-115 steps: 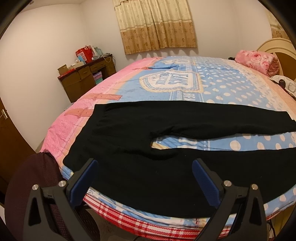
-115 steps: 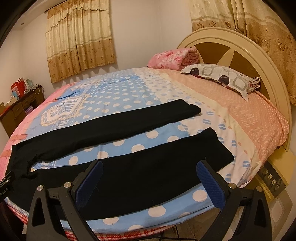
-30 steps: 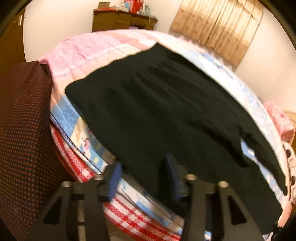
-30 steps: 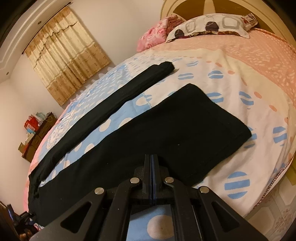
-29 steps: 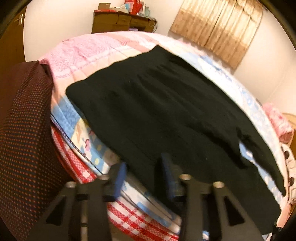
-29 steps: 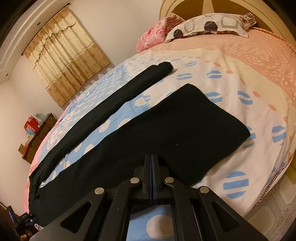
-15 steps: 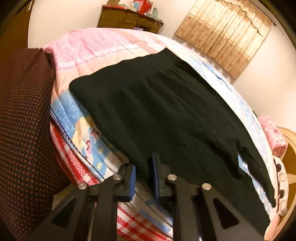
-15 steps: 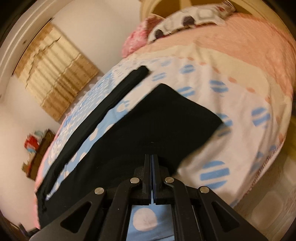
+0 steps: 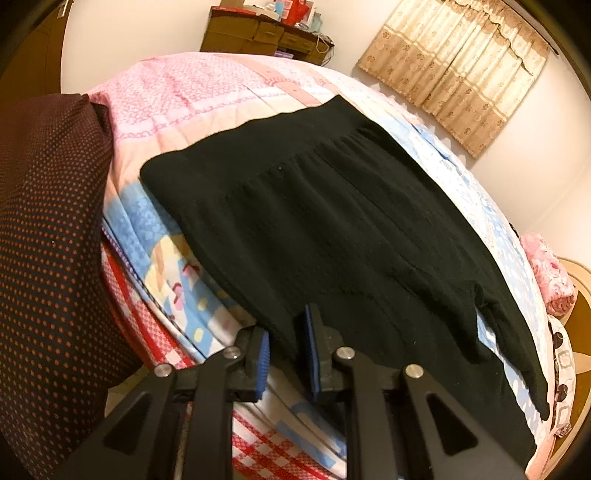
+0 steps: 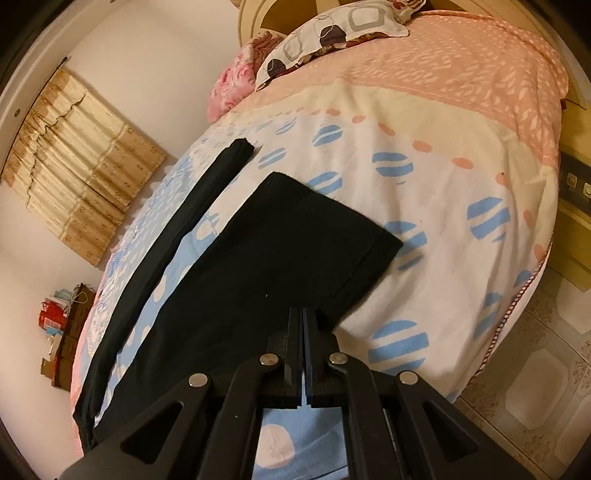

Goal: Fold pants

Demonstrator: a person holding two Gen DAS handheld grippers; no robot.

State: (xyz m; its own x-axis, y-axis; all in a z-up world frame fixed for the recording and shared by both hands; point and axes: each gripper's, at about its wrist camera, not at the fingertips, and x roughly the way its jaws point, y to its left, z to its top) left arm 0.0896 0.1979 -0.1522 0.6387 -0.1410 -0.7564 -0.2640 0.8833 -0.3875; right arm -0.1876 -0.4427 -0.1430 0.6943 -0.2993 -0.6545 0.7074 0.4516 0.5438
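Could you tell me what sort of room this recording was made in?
A home bedroom, most likely: a large bed with a patterned quilt and pillow against a curved headboard, curtains, and a cluttered wooden dresser. Black pants lie spread on the bed.

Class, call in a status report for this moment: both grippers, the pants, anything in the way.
Left gripper narrowed around pants edge, not fully shut. Right gripper shut on near leg. Pants flat on bed, unfolded. Nothing in the way.

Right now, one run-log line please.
left tongs: closing on pants hip edge | right tongs: shut on near leg hem | bed: pants flat
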